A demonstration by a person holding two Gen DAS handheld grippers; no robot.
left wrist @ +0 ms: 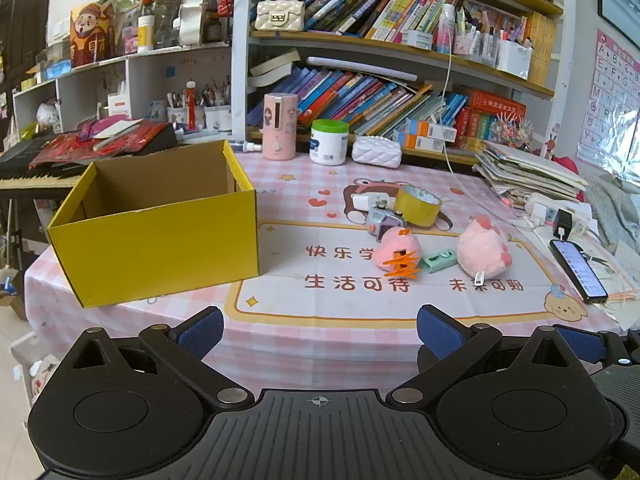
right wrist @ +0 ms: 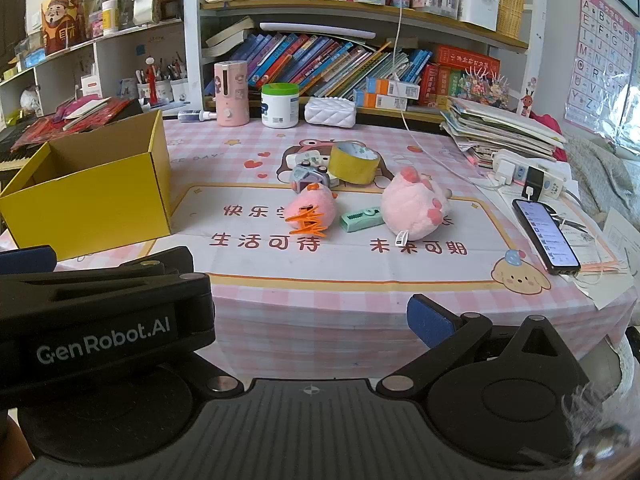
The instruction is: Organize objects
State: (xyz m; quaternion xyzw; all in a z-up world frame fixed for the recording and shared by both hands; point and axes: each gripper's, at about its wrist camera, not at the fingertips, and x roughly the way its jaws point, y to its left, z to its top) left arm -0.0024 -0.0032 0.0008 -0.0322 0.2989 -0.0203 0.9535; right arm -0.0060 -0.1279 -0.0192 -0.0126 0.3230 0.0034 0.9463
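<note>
An open yellow cardboard box (left wrist: 160, 232) stands on the left of the table and looks empty; it also shows in the right wrist view (right wrist: 92, 196). To its right lie two pink plush toys (left wrist: 482, 250) (left wrist: 396, 250), an orange clip (left wrist: 402, 266), a green correction tape (left wrist: 438, 260), a yellow tape roll (left wrist: 418, 204) and a small grey toy (left wrist: 384, 220). My left gripper (left wrist: 320, 328) is open and empty near the table's front edge. My right gripper (right wrist: 312, 320) is open and empty; the left gripper's body hides its left finger.
A phone (right wrist: 546, 236) and a power strip (right wrist: 528, 172) with cables lie at the right edge. A paper stack (right wrist: 500, 128), a white jar (right wrist: 280, 106), a pink container (right wrist: 230, 92) and a white pouch (right wrist: 330, 110) stand at the back before bookshelves.
</note>
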